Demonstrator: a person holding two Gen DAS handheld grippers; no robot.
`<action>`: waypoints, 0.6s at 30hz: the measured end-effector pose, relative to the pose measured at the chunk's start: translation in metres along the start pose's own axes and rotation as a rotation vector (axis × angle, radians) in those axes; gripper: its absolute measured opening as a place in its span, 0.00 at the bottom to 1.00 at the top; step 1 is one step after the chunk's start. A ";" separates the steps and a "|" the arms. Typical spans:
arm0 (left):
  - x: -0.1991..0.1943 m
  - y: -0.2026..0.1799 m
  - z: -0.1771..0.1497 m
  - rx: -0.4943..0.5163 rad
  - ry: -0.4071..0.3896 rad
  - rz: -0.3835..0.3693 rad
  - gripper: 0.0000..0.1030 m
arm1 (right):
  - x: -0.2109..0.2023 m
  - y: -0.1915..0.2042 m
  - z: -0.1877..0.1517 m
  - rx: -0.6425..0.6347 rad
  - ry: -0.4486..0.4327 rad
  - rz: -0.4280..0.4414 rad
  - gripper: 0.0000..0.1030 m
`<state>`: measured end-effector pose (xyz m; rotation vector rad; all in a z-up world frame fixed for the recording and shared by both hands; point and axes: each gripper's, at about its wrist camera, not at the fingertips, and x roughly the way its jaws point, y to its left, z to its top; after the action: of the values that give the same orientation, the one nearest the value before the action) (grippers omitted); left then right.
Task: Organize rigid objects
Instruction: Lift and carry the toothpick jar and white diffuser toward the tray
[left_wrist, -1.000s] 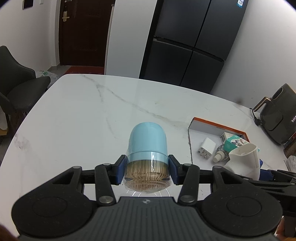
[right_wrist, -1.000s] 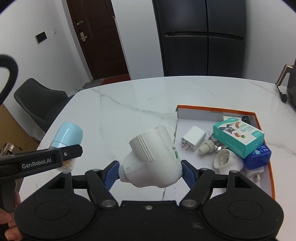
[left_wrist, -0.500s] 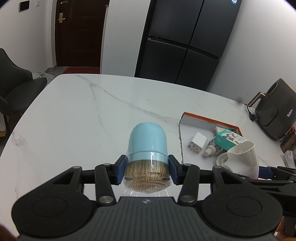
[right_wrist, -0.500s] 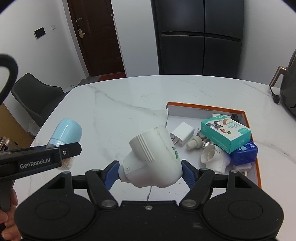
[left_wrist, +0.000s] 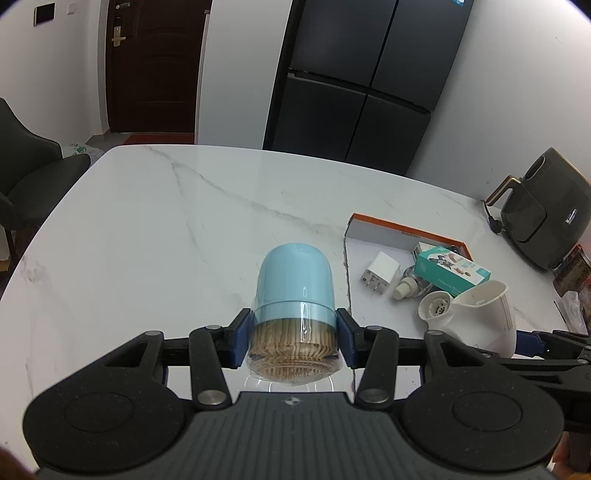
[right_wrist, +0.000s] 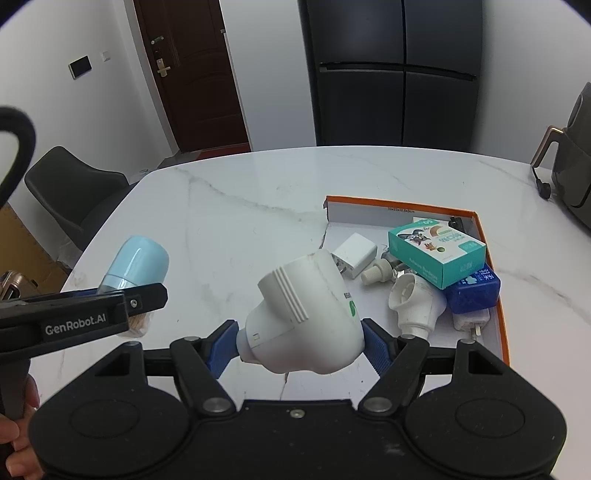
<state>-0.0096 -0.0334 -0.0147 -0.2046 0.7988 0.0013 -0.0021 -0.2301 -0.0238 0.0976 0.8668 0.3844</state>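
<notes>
Above the white marble tabletop (left_wrist: 155, 229), left of the orange-rimmed box (right_wrist: 491, 240), the left tool (left_wrist: 293, 334) is held level over the surface, its blue pads clamped on either side of a toothpick holder (left_wrist: 293, 295). That holder lies on its side along the tool's line, its pale blue domed cap pointing away from the camera and its clear lower part showing the packed toothpick ends. From the right wrist view the same holder (right_wrist: 135, 264) juts out past the left tool's black arm, clear of the tabletop.

Nearer the box, the right tool (right_wrist: 301, 341) is clamped on a white plastic device (right_wrist: 303, 317), gripped across its rounded body, which is tilted with its ribbed neck up and to the left; a green mark shows on its flank. It hangs just in front of the box's open left edge.

Inside the box lie a white charger plug (right_wrist: 354, 254), a teal carton (right_wrist: 436, 253) resting partly over a blue packet (right_wrist: 474, 291), a small bottle with a cream cap (right_wrist: 373, 275), and a second white device (right_wrist: 413, 301) like the held one. A dark air fryer (left_wrist: 543, 218) stands beyond the box.
</notes>
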 end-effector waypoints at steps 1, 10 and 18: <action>-0.001 -0.001 -0.001 0.001 0.001 0.000 0.47 | -0.001 0.000 -0.001 -0.001 -0.001 0.000 0.83; -0.002 -0.013 -0.006 0.012 0.004 -0.011 0.47 | -0.008 -0.007 -0.008 -0.003 -0.001 -0.002 0.84; -0.002 -0.025 -0.010 0.026 0.006 -0.023 0.47 | -0.015 -0.017 -0.011 0.012 -0.009 -0.003 0.84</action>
<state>-0.0161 -0.0600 -0.0152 -0.1892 0.8023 -0.0309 -0.0144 -0.2521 -0.0242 0.1094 0.8602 0.3755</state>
